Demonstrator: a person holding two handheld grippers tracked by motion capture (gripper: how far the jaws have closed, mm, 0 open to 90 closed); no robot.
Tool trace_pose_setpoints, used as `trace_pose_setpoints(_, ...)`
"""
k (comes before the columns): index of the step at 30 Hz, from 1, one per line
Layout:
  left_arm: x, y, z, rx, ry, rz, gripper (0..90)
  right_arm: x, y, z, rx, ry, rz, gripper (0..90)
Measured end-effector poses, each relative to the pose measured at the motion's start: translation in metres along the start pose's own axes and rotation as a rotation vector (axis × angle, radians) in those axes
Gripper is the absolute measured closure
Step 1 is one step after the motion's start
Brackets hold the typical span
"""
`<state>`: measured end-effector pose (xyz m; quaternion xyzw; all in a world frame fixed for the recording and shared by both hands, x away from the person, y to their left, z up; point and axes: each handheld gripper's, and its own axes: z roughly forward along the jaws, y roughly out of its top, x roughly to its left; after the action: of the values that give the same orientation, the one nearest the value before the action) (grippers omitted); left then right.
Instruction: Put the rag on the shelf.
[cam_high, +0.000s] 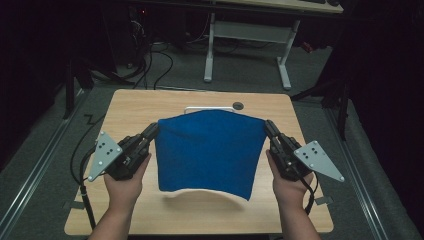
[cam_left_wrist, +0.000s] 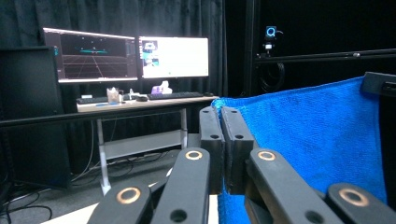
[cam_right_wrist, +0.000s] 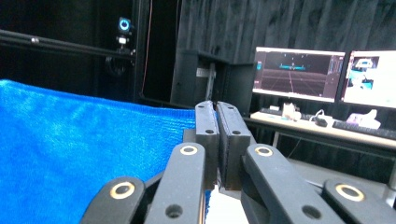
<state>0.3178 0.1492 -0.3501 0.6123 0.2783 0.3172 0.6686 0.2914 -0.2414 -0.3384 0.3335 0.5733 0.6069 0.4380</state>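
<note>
High view: blue towel (cam_high: 210, 152) stretched above wooden bench (cam_high: 125, 107), upper corners pinched in left claw (cam_high: 152, 131) and right claw (cam_high: 268, 128), jaws of each clamped flat together on cloth, lower edge hanging just clear of bench surface.

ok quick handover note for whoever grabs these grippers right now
Left gripper: shut on the far left corner of the blue cloth.
Right gripper: shut on the far right corner.
Cloth: lifted and stretched between the two grippers above the wooden table; its near edge hangs free over the tabletop.
Done: both corners gripped, cloth raised and spread.
Left: probably lay it down flat or fold it; keep both jaws closed until it rests on the table.
</note>
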Motion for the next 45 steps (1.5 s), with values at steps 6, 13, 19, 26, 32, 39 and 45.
trace_pose_setpoints(6,0.006,0.003,0.013,0.023,0.007,0.025,88.9,-0.008,0.006,0.013,0.008,-0.005,-0.012,89.1)
trace_pose_setpoints(13,0.026,0.000,0.038,0.043,0.045,0.001,89.0,-0.024,0.004,0.038,0.046,-0.024,0.009,89.2)
trace_pose_setpoints(19,0.042,-0.003,0.058,0.068,0.070,0.019,89.0,-0.035,0.005,0.060,0.059,-0.037,0.008,89.2)
trace_pose_setpoints(26,0.054,-0.001,0.072,0.081,0.087,0.025,89.0,-0.040,0.007,0.080,0.064,-0.038,0.008,89.3)
trace_pose_setpoints(32,0.064,0.009,0.092,0.101,0.108,0.047,89.0,-0.050,0.010,0.107,0.085,-0.055,0.008,89.3)
trace_pose_setpoints(39,0.079,0.011,0.125,0.158,0.144,0.084,89.0,-0.061,0.011,0.134,0.116,-0.064,0.005,89.3)
trace_pose_setpoints(45,0.096,0.006,0.147,0.201,0.163,0.079,89.0,-0.071,0.005,0.160,0.157,-0.080,0.001,89.3)
